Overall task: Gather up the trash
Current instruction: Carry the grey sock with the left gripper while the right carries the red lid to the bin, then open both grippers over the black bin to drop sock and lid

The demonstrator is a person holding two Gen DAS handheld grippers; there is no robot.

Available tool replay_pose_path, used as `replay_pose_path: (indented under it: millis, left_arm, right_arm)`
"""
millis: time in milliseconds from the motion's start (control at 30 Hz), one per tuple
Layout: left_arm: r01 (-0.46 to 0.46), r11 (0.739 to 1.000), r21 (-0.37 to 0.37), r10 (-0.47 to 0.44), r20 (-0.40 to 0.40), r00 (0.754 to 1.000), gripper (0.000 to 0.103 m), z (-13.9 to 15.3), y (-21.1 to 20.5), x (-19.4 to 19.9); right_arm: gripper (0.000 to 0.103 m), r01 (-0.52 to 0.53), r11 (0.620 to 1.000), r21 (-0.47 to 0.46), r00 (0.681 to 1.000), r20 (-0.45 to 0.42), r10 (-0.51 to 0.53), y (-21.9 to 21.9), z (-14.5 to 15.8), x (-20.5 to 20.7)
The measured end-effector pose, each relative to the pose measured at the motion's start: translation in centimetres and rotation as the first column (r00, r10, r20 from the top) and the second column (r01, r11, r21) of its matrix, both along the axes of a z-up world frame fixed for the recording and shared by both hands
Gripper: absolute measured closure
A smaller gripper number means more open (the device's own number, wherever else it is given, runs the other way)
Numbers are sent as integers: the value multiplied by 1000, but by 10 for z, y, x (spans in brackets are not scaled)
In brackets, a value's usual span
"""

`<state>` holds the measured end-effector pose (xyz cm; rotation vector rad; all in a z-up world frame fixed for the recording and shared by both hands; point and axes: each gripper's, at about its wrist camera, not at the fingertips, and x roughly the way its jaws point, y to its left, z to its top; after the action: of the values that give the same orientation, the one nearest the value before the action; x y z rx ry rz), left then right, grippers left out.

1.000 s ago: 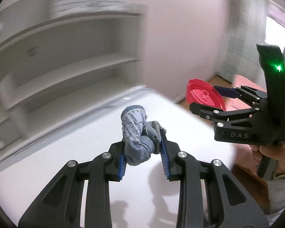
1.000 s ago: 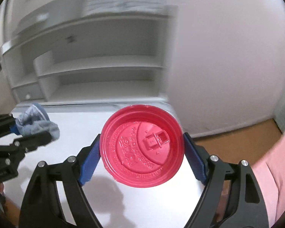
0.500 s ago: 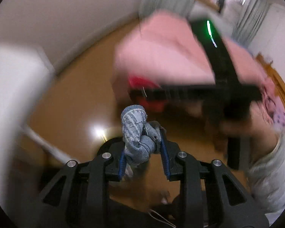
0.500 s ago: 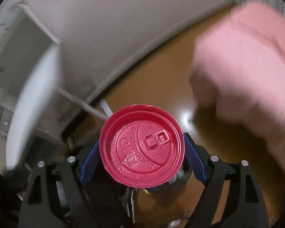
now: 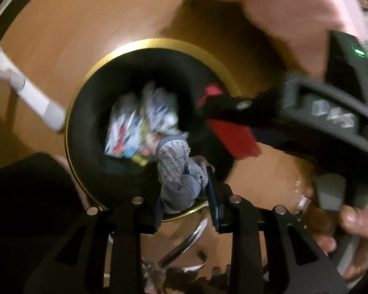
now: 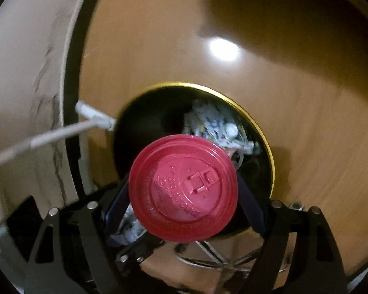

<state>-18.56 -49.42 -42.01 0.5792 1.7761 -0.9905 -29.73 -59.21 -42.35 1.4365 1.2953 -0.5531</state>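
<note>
Left wrist view: the left gripper (image 5: 186,196) has its fingers clamped on a balled grey sock (image 5: 177,174), held over the near rim of a black bin (image 5: 85,127) with a gold edge — crumpled wrappers (image 5: 139,122) lie inside. To the right, the right gripper (image 6: 184,193) grips a red cup lid (image 6: 183,187) between its fingers, above the same bin on the wooden floor (image 6: 294,98).

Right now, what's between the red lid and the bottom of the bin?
Crumpled wrappers lie in the bin below the red lid, seen in the right wrist view.
</note>
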Motion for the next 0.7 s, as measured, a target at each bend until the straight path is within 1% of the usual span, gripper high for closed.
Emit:
replay_pose_path:
  millis: [33,100,167,200,267,367,467,533,567,600,633,667,700]
  left_arm:
    - [-1,999,39,2,-15,1000,74,-10,2,0]
    - [-4,999,39,5,-25,1000,74,-14,3,8]
    - [-5,1000,23,6,-31,1000,74,-14,2,9]
    - [-3,1000,21,4,-38,999,74,-15,3,11]
    - [5,1000,21,-4,-47,999,74,-19,0,11]
    - [11,1000,10,-11,-53,999,73,-16,-4,9]
    - [10,1000,6,-10,-57,998,73,-16,-12,8]
    - [18,1000,6,-18,-47,999,69,-15,-13,7]
    - [25,1000,7,-24,-41,999,57,-12,-12,6]
    - [32,999,7,-31,-21,999,43,-14,-13,6]
    - [37,999,2,-37,2,999,37,-11,-13,5]
    - [41,999,-9,-41,23,999,30,-7,-13,5]
    - [43,999,-21,-42,28,999,27,-4,-14,4]
  right_arm:
    - [24,57,998,32,998,3,-57,6,-10,-9]
    - [24,93,994,57,996,1,-93,8,-20,-23]
    - [24,93,994,55,996,-10,-92,10,-24,-23]
    - [24,89,995,51,996,-12,-89,6,-21,-24]
    - [23,85,995,57,996,0,-86,6,-20,-18]
    - [23,102,993,59,994,22,-104,4,-21,-20]
    - [22,85,995,44,996,29,-86,0,-16,-14]
    - [21,76,996,36,997,29,-78,-1,-16,-11]
    - [20,82,996,40,996,33,-84,-2,-16,-11]
    - [15,90,995,46,995,36,-92,-3,-17,-11]
    - [12,104,993,55,994,41,-106,-4,-17,-13]
    - [11,113,992,55,992,44,-115,-3,-17,-11]
    - [11,117,992,52,992,47,-119,-4,-16,-11]
